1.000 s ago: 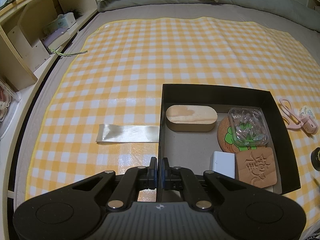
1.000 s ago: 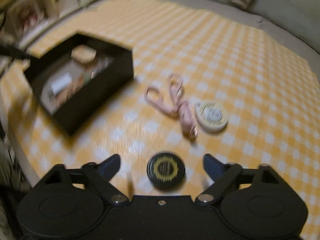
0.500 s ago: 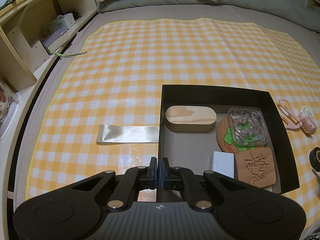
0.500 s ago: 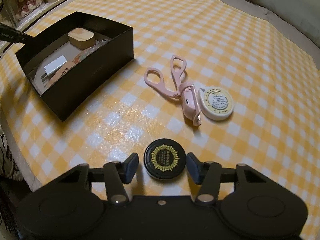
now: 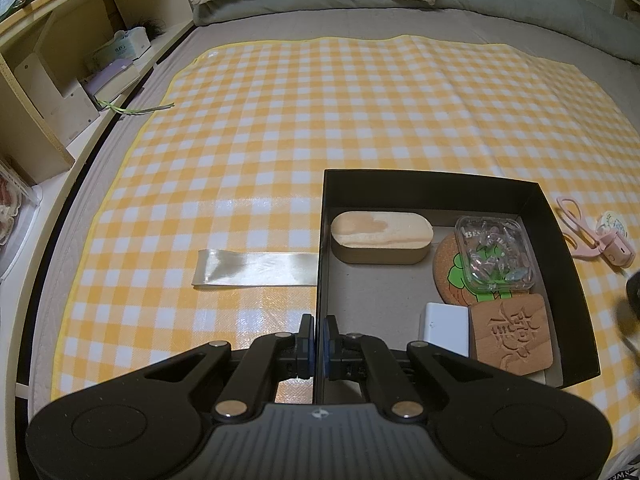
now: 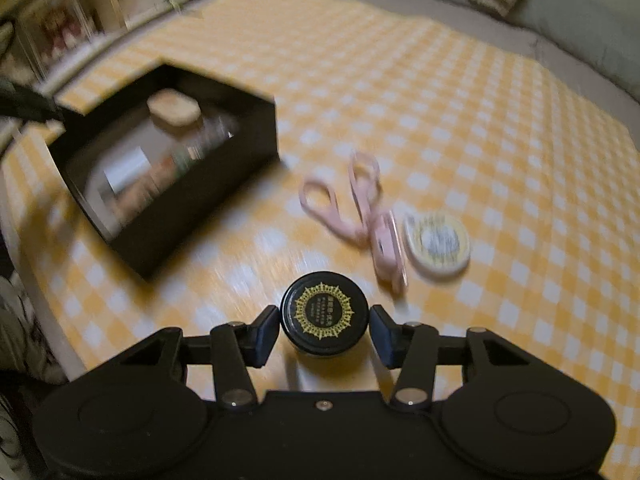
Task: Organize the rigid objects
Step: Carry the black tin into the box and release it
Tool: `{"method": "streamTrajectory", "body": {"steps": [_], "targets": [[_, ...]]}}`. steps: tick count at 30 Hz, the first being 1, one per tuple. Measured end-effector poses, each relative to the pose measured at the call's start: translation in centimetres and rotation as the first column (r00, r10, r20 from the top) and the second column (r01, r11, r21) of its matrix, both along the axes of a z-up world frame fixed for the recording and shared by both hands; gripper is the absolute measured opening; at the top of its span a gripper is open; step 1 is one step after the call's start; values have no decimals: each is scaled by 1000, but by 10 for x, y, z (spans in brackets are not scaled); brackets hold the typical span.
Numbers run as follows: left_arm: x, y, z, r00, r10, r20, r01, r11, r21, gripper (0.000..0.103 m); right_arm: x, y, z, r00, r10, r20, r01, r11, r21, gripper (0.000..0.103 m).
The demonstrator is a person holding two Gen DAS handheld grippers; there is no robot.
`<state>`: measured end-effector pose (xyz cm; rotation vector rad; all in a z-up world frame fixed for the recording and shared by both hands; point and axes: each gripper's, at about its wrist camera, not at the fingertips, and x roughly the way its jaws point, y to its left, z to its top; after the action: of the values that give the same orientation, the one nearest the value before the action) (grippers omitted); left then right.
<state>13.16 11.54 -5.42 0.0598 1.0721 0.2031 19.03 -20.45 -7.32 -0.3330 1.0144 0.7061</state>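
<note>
My left gripper (image 5: 318, 340) is shut on the near left wall of a black open box (image 5: 325, 240) and holds it. The box holds a wooden oval case (image 5: 382, 236), a clear plastic case (image 5: 496, 258), a cork coaster (image 5: 450, 280), a white block (image 5: 446, 326) and a carved wooden tile (image 5: 512, 334). My right gripper (image 6: 324, 326) is shut on a round black tin with a gold emblem (image 6: 324, 312) and holds it above the checked cloth. The box (image 6: 208, 196) lies to its left, blurred.
Pink scissors (image 6: 360, 212) and a round white tape measure (image 6: 438, 242) lie on the yellow checked cloth (image 5: 320, 120), right of the box. A satin ribbon strip (image 5: 256, 268) lies left of the box. Wooden shelves (image 5: 60, 80) stand at the far left.
My right gripper's fingers have closed onto the black tin and lifted it off the cloth; the view is now blurred by motion. The left gripper and box have not moved.
</note>
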Motion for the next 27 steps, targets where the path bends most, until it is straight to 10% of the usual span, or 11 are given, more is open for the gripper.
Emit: {"method": "streamTrajectory", "body": {"steps": [11,27], "targets": [[0,1,0,1000,-4,0,4,1000,-2,4,11,70,56,994,95,51,-103,981,164,50],[2,6,1,1000,-16,0,16,999,-41,4,39,205,17,970,228,-84,-214,966,147,50]]}}
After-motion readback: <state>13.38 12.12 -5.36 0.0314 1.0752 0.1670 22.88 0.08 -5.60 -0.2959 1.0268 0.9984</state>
